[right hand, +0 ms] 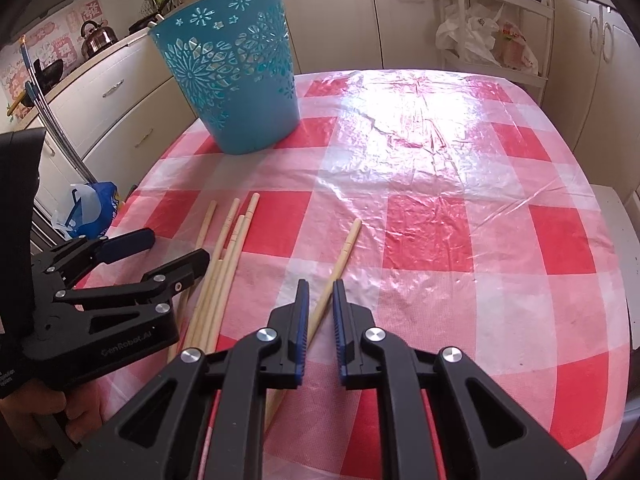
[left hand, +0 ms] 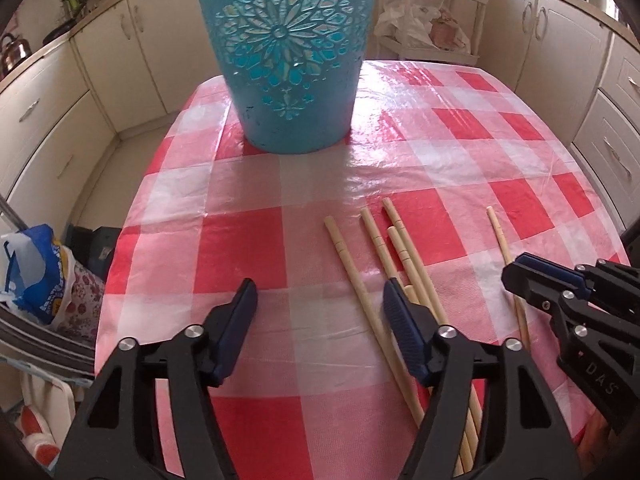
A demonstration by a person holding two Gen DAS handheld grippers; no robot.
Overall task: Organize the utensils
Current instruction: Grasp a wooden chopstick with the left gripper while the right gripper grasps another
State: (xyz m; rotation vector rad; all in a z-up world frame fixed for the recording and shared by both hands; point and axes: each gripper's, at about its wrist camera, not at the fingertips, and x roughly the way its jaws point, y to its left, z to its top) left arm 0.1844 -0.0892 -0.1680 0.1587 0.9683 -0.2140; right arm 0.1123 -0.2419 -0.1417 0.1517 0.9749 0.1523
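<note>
Several wooden chopsticks (left hand: 404, 264) lie in a loose bunch on the red and white checked tablecloth (left hand: 248, 248); the bunch also shows in the right wrist view (right hand: 224, 256). One single chopstick (right hand: 340, 260) lies apart to their right. A teal cut-out basket (left hand: 288, 52) stands upright at the far side, also in the right wrist view (right hand: 236, 76). My left gripper (left hand: 320, 304) is open and empty, just left of the bunch. My right gripper (right hand: 320, 292) hovers over the single chopstick with its jaws narrowly apart, one on each side of it; whether they grip it is unclear.
Cream kitchen cabinets (right hand: 332, 12) surround the table. A white trolley with plastic bags (right hand: 492, 36) stands behind the far edge. A blue bag (left hand: 36, 276) sits on the floor at left. A kettle (right hand: 98, 38) stands on the counter.
</note>
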